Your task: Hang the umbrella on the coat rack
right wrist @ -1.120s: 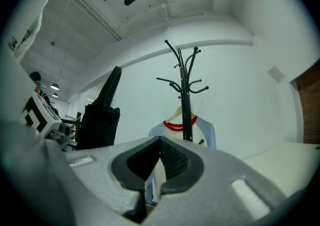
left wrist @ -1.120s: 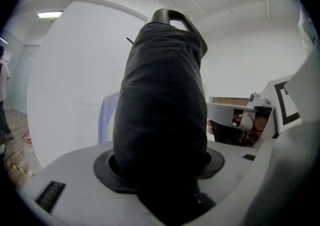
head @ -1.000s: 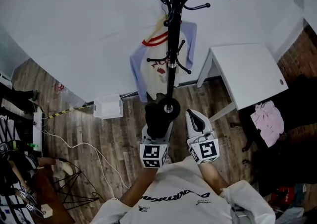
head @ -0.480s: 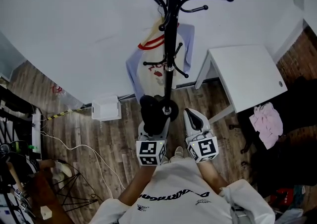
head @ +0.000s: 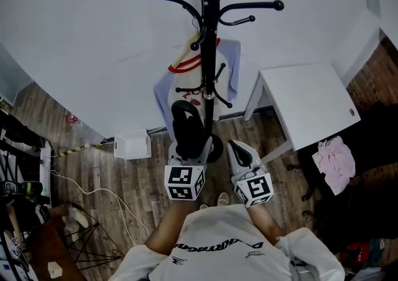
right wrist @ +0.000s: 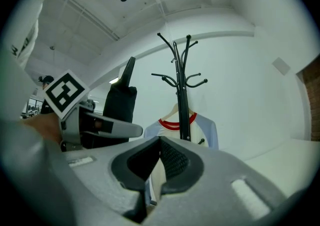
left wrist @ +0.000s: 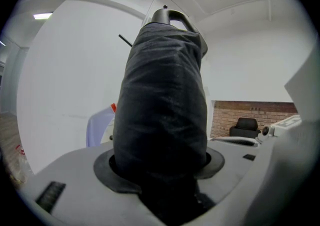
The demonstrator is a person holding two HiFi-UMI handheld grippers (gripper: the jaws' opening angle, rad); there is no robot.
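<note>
A floor of grey-brown wooden planks point(head: 134, 177) is seen below a white wall. A black metal coat rack with curved hooks point(head: 209, 37) is stood on it close to the wall, and a white T-shirt with pale blue sleeves and a red collar point(head: 186, 81) is hung from the rack on a hanger. A small white rectangular box point(head: 131, 146) is set on the planks by the wall, left of the rack. A thin white cable point(head: 93, 189) is trailed across the boards near it, and a yellow-and-black striped strip point(head: 78, 148) is laid just left of the box. A white square table point(head: 311, 102) is stood on the floor right of the rack. A crumpled pink cloth point(head: 333, 161) is seen beside the table; what it rests on cannot be told.
</note>
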